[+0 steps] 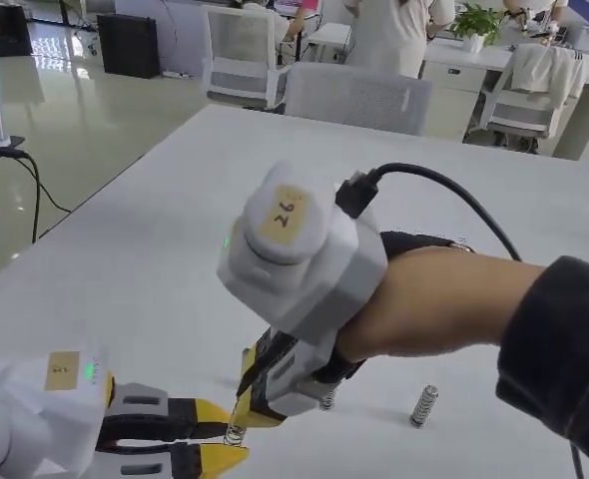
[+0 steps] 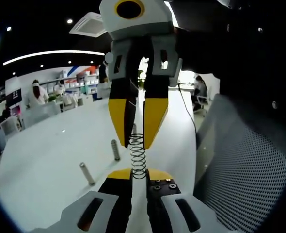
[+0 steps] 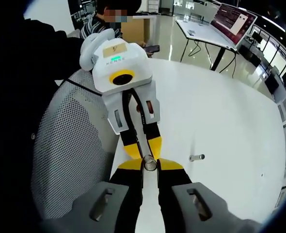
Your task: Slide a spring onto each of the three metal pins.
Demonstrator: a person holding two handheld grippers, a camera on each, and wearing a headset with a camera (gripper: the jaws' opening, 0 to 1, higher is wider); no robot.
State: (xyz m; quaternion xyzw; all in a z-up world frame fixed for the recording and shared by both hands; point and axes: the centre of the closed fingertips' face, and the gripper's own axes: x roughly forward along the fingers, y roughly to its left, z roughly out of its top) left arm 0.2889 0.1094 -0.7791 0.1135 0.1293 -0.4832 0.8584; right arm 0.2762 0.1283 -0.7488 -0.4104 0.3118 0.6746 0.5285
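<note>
Over the smooth white table (image 1: 275,200), coiled wire spring (image 2: 138,155) bridges two yellow-tipped grippers: left gripper (image 2: 139,174) pinches one end, right gripper (image 3: 150,165) nips the other; smooth cylindrical metal pin (image 2: 87,173) stands nearby

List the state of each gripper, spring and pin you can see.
left gripper: shut on the held spring's end.
right gripper: shut on its other end.
held spring: gripped at both ends, between the grippers.
bare pin: upright, no spring on it.
standing spring: upright, slightly tilted, free of both grippers.
</note>
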